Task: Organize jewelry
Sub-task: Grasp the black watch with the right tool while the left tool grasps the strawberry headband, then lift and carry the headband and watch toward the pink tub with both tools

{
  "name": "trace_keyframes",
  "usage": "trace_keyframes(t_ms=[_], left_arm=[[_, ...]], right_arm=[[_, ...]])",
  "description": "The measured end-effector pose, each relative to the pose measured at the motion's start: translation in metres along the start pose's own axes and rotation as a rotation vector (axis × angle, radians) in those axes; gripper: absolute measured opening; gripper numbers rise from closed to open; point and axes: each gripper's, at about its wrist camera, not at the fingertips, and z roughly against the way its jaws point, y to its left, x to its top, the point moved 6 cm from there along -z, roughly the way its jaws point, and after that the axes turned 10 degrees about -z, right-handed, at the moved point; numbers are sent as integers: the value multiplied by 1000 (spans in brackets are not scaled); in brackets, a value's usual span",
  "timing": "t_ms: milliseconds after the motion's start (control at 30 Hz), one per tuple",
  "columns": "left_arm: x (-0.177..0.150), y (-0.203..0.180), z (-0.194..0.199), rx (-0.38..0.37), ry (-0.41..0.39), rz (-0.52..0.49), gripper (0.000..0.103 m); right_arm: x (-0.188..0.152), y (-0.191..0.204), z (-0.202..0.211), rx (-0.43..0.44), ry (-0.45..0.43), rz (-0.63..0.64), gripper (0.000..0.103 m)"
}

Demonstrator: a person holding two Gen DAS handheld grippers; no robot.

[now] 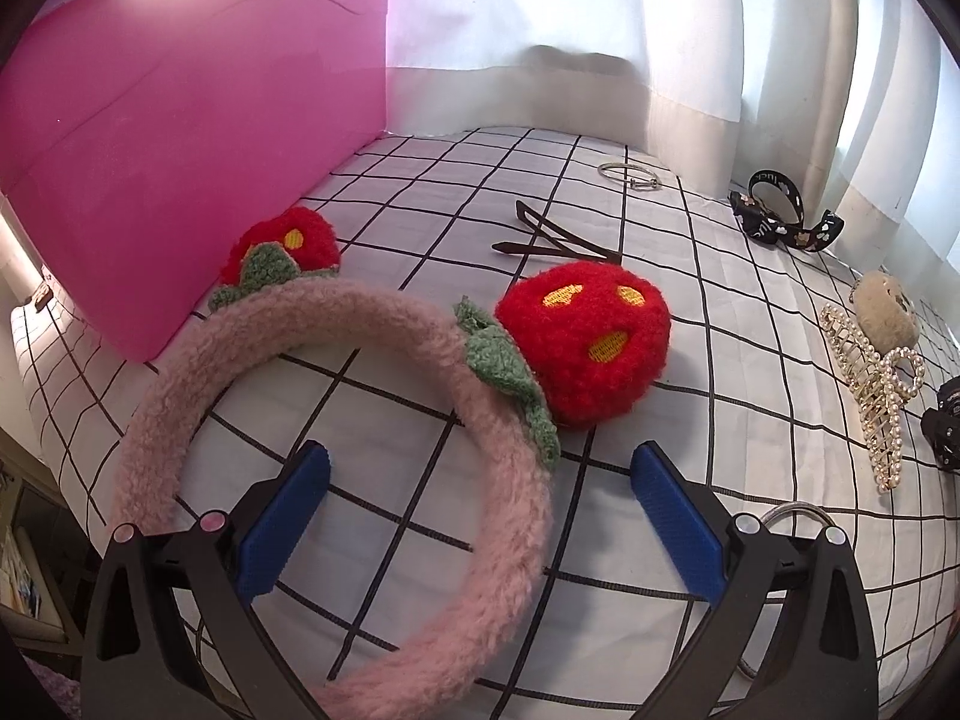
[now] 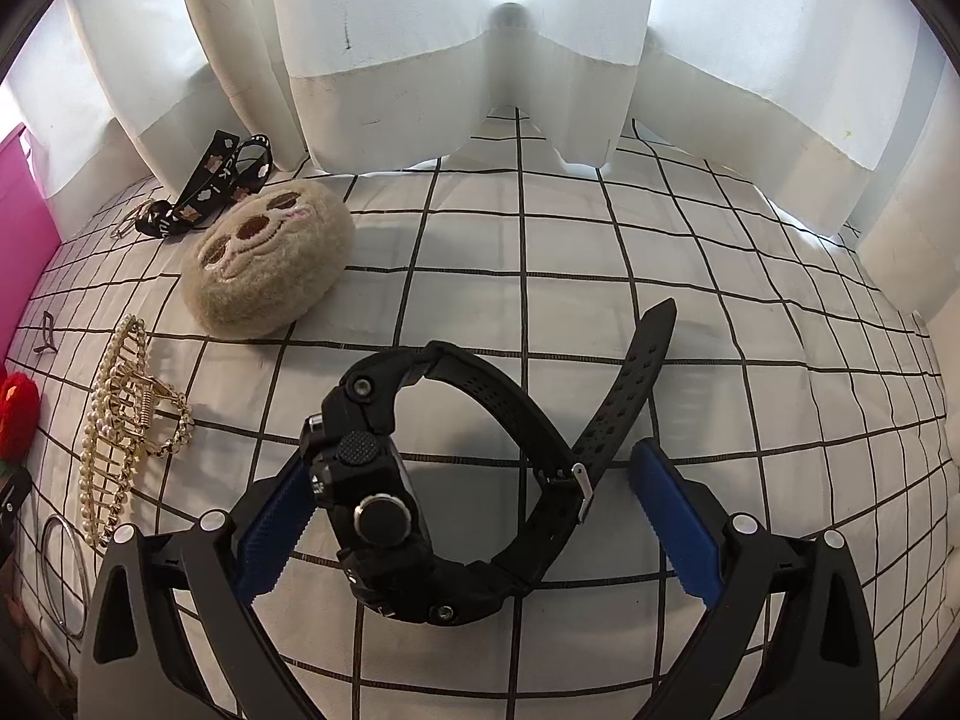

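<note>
A fluffy pink headband [image 1: 516, 480] with two red knitted strawberries [image 1: 585, 339] lies on the checked cloth [image 1: 690, 312]. My left gripper [image 1: 480, 516] is open, its jaws on either side of the band's right arc. A pink box [image 1: 192, 150] stands behind it at the left. A black wristwatch [image 2: 384, 498] with a buckled strap lies between the open jaws of my right gripper [image 2: 474, 516], its case against the left finger [image 2: 276, 516]. A pearl claw clip [image 2: 120, 420] lies left of the watch and also shows in the left wrist view [image 1: 870, 384].
A brown hair clip [image 1: 552, 240], a silver ring bangle [image 1: 630, 174], a black patterned bow band [image 1: 780, 210] and a beige plush face clip [image 2: 270, 258] lie on the cloth. Another metal bangle [image 2: 60, 576] lies at the left. White curtains [image 2: 480, 30] hang behind.
</note>
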Motion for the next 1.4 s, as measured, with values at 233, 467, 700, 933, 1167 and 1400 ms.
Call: trace_keyframes(t_ms=[233, 467, 700, 933, 1167, 1400], left_arm=[[0, -1, 5, -13, 15, -1, 75], [2, -6, 11, -31, -15, -26, 19], [1, -6, 16, -21, -1, -39, 13], [7, -7, 40, -45, -21, -39, 12], [16, -15, 66, -104, -33, -1, 12], [34, -20, 93, -124, -60, -8, 13]], right_arm=[[3, 2, 3, 17, 34, 21, 94], [-9, -1, 11, 39, 34, 38, 91], [-15, 1, 23, 66, 23, 58, 74], [-18, -4, 40, 126, 28, 42, 73], [-15, -11, 55, 186, 48, 15, 72], [-8, 2, 75, 242, 35, 20, 72]])
